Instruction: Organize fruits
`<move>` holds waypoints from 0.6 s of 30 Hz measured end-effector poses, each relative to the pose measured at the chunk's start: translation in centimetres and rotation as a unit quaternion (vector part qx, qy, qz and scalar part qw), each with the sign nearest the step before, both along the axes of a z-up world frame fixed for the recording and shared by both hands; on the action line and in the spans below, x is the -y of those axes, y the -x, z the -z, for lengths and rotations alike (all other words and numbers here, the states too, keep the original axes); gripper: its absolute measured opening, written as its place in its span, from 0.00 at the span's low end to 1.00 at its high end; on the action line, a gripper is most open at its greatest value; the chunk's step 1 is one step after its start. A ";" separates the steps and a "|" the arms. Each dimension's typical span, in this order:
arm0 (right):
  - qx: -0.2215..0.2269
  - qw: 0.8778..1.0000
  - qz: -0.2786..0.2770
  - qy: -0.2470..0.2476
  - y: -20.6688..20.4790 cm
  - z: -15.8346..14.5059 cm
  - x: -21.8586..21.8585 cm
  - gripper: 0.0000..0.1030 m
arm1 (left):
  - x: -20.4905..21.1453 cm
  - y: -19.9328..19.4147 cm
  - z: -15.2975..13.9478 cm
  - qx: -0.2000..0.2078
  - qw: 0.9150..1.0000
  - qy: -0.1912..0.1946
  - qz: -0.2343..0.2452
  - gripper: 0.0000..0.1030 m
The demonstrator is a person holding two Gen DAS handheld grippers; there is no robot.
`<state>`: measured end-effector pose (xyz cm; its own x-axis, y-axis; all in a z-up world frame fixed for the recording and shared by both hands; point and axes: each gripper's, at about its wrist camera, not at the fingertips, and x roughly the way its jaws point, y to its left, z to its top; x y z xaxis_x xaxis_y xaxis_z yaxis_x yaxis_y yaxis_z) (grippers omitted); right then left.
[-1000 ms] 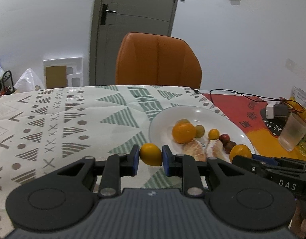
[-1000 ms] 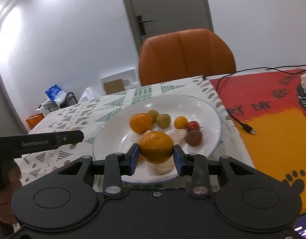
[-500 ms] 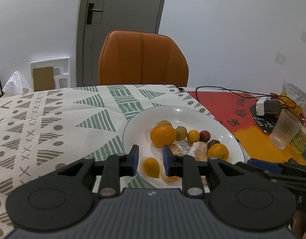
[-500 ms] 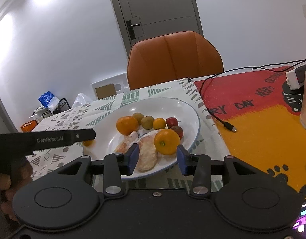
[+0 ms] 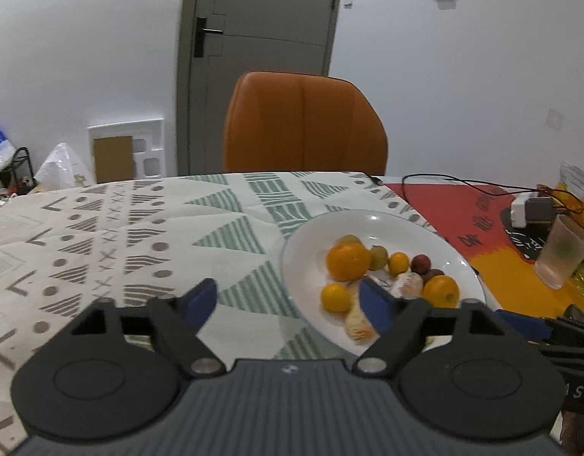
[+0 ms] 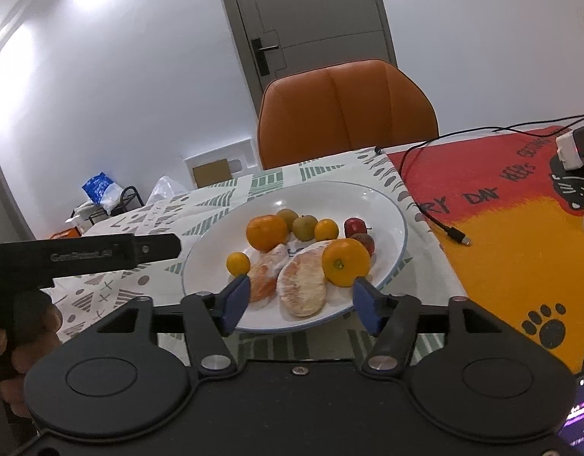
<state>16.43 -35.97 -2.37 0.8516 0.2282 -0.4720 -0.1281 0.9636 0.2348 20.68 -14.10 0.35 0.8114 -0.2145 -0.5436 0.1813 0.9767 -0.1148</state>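
Observation:
A white plate (image 6: 391, 212) on the patterned tablecloth holds several fruits: a large orange (image 6: 266, 231), a second orange (image 6: 345, 262), a small yellow citrus (image 6: 238, 263), peeled pomelo segments (image 6: 302, 285), green and red small fruits. My right gripper (image 6: 300, 302) is open and empty, just in front of the plate's near rim. My left gripper (image 5: 288, 302) is open and empty, at the plate's (image 5: 307, 235) left near edge. The small citrus (image 5: 334, 297) lies on the plate between its fingers' line. The left gripper's side also shows in the right wrist view (image 6: 83, 254).
An orange chair (image 5: 303, 121) stands behind the table. A black cable (image 6: 440, 224) lies on the red and orange mat (image 6: 512, 228). A plastic cup (image 5: 564, 252) and a charger (image 5: 529, 209) stand at the right.
Both grippers opened and let go of their fruit onto the plate: the left its small citrus, the right its orange. Both pulled back and opened wider.

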 end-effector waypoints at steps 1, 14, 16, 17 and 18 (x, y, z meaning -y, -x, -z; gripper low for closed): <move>0.000 1.000 0.000 -0.003 0.2 0.0 0.0 0.62 | -0.2 0.2 -0.1 0.000 1.000 -0.001 -0.003 0.83; 0.026 1.000 0.005 -0.008 2.8 -1.0 -0.9 0.93 | -1.8 3.5 -0.8 0.003 1.000 -0.019 -0.016 0.93; 0.028 1.000 0.004 -0.007 3.0 -1.1 -1.1 0.94 | -2.0 3.7 -0.9 -0.002 1.000 -0.019 -0.017 0.93; 0.028 1.000 0.004 -0.007 3.1 -1.1 -1.2 0.97 | -2.1 3.9 -1.0 -0.003 1.000 -0.019 -0.018 0.93; 0.029 1.000 0.003 -0.007 3.3 -1.2 -1.3 0.99 | -2.2 4.1 -1.1 -0.002 1.000 -0.020 -0.018 0.93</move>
<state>13.17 -34.65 -1.18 0.8785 0.2297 -0.4190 -0.1365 0.9610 0.2407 16.54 -11.89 1.41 0.8160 -0.1632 -0.5545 0.1452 0.9864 -0.0767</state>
